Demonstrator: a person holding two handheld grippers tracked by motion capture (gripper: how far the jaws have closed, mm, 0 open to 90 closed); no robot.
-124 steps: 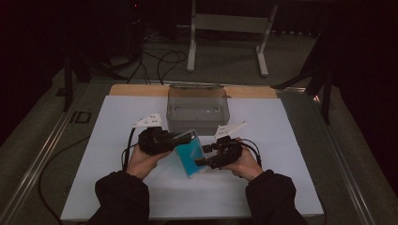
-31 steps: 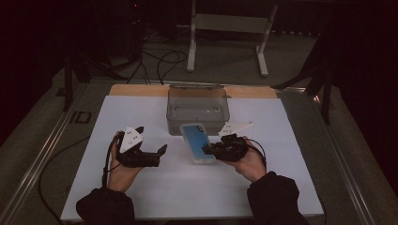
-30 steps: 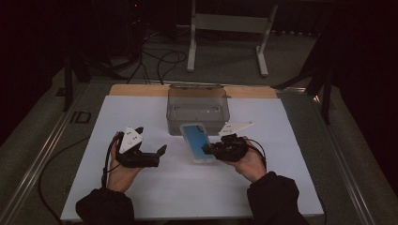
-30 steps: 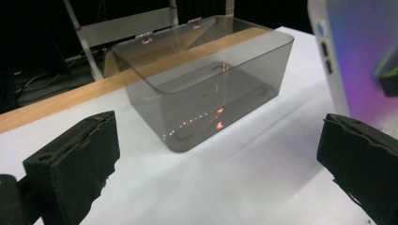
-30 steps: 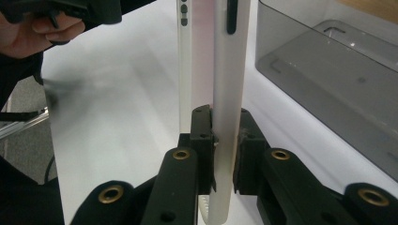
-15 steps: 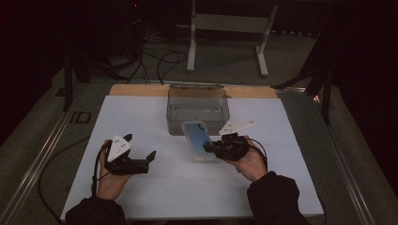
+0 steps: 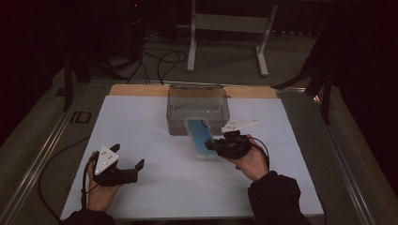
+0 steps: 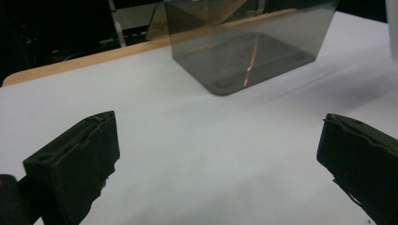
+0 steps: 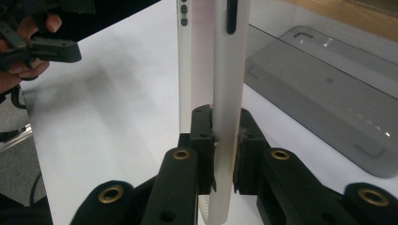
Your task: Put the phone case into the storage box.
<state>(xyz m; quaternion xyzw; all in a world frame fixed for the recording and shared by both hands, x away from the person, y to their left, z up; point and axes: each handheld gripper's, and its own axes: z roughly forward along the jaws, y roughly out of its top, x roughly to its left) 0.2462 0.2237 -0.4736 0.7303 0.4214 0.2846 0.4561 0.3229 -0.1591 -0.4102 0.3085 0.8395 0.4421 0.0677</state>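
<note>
Now, high view, right gripper (image 7: 212,146): jaws closed on the near-right edge of the case (image 7: 201,137), a white-rimmed, blue-faced flat thing.
High view, case: tilted, its far end up against the front wall of the box (image 7: 176,105); the near end is low over the white tabletop (image 7: 187,183), though whether it touches I cannot tell.
High view, box: clear grey, at the middle of the far side of the tabletop.
High view, left gripper (image 7: 127,161): jaws spread wide with nothing between them, low over the near-left of the tabletop, well apart from the case.
Left gripper view, left gripper (image 8: 218,154): two black jaws stand far apart over bare white tabletop (image 8: 187,154), gripping nothing; box (image 8: 244,51) ahead.
Right gripper view, right gripper (image 9: 225,140): jaws pinch the case (image 9: 227,93) edge-on; pads press both faces of its white rim.
Right gripper view, surroundings: box (image 9: 328,103) to the right, the left gripper (image 9: 47,47) in a hand at upper left.
</note>
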